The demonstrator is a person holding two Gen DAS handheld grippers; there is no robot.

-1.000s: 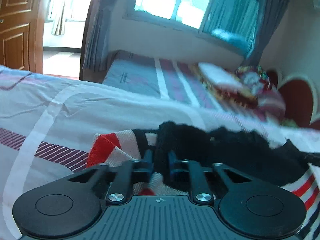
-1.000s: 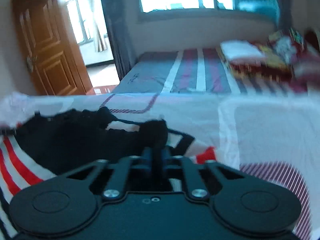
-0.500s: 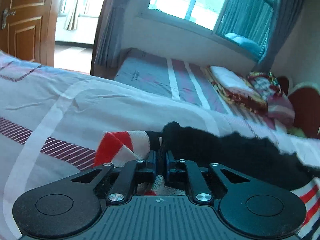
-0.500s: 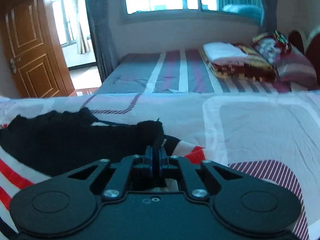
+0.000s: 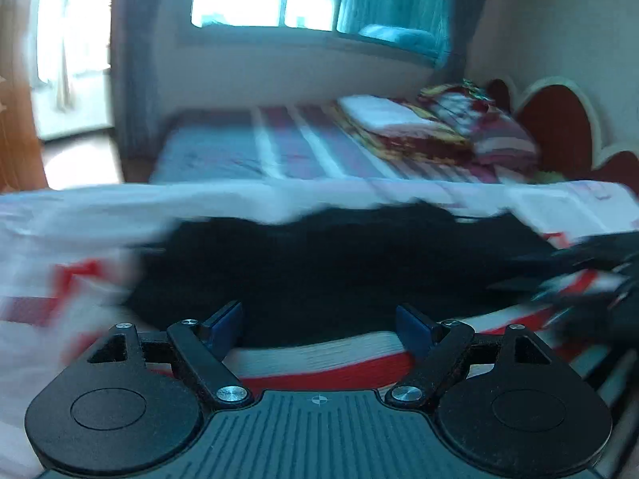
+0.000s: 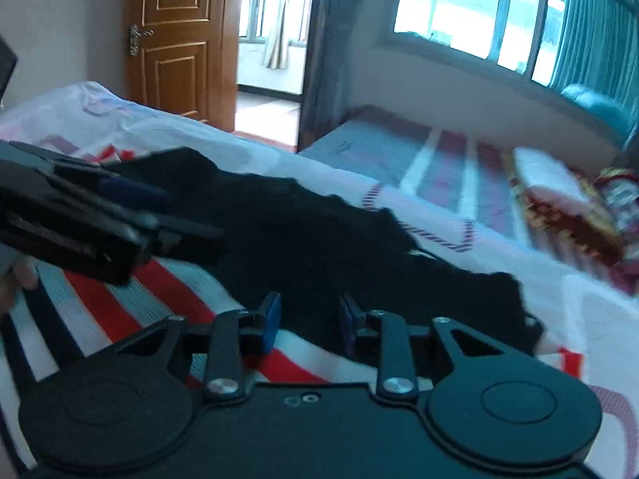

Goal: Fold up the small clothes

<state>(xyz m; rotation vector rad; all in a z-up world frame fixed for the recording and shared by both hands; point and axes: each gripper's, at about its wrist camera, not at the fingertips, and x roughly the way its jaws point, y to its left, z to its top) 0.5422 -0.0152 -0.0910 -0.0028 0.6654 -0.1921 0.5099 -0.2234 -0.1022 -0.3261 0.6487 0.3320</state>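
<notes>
**Both claws spreading above a striped garment on the bed**

The left gripper (image 5: 319,325) is hanging just over the garment (image 5: 327,271), its blue pads (image 5: 227,321) standing wide apart and opening further, with nothing pinched between them; only the black cloth and a band of red and pale knit are showing in the gap below. The right gripper (image 6: 307,321) is likewise parting its jaws, the blue pads (image 6: 272,315) standing a modest way apart, no cloth clamped, the black fabric lying beneath and just ahead of them.

The garment, a small knitted piece in red, white and dark stripes with a broad black part laid across it, is lying spread on the near bed (image 6: 591,319), which is wearing a white cover with maroon striped patches. In the right wrist view the left gripper (image 6: 159,203) is reaching in from the left edge over the black fabric, a bit of the person's hand (image 6: 16,279) showing behind it. In the left wrist view the picture is blurring, and the right gripper (image 5: 599,267) is appearing as a dark smear at the right edge.

Beyond, a second bed (image 5: 247,151) is carrying folded blankets (image 5: 407,127) near a red headboard (image 5: 559,119). A wide window (image 6: 471,20) with teal curtains and a wooden door (image 6: 179,40) are standing behind.
</notes>
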